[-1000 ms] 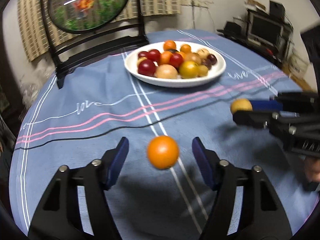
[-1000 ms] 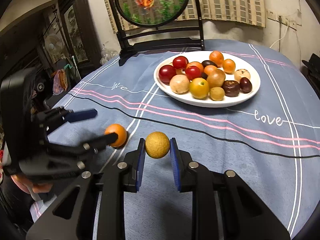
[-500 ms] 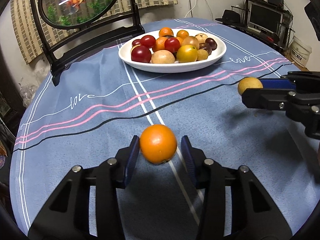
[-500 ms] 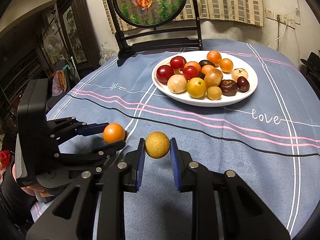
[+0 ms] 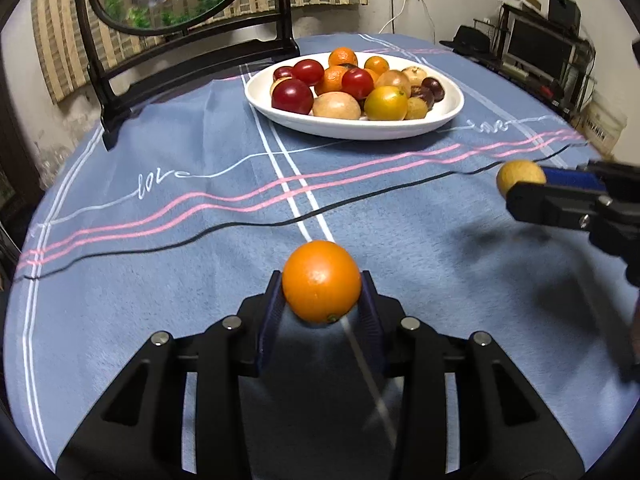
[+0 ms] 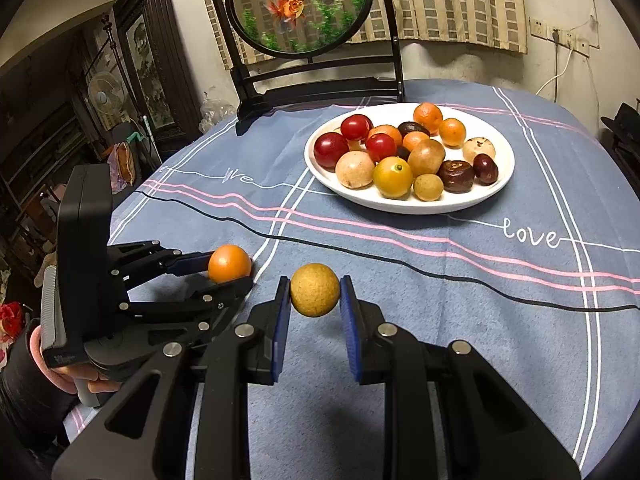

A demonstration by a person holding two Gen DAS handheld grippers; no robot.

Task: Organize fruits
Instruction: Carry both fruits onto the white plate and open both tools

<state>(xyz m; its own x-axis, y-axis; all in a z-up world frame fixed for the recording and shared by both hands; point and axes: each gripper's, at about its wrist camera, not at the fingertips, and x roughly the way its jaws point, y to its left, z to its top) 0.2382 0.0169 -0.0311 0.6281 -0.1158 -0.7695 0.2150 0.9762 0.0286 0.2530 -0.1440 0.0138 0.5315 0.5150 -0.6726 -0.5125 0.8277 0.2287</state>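
- The left gripper (image 5: 322, 304), low in the centre of its own view, has just been closing its jaws, and the blue pads now press both sides of an orange (image 5: 321, 281).
- In the right wrist view that same orange (image 6: 229, 263) sits at mid left, pinched at the tips of the left gripper (image 6: 234, 270), with a hand (image 6: 76, 380) on the handle at the lower left edge.
- The right gripper (image 6: 315, 300) is clamped narrow on a small tan, rough-skinned round fruit (image 6: 315, 289), low centre in its view.
- In the left wrist view that tan fruit (image 5: 520, 176) shows at the right edge, in the tips of the right gripper (image 5: 524, 186).
- A blue tablecloth (image 6: 460, 320) covers the round table, crossed by white double lines, pink stripes, a thin black line and the white script word "love" (image 6: 529, 235).
- A white oval plate (image 6: 496, 196) sits in the upper middle of both views, piled with red, orange, yellow, tan and dark brown fruits.
- Behind the plate, a dark chair (image 6: 320, 84) stands at the far edge of the table, and above it is a round framed goldfish picture (image 6: 298, 6).
- A striped curtain (image 6: 452, 0) hangs on the wall at the top.
- A standing fan (image 6: 102, 98) and dark cabinets fill the left of the right wrist view.
- Shelves with a monitor (image 5: 538, 46) sit at the upper right of the left wrist view.
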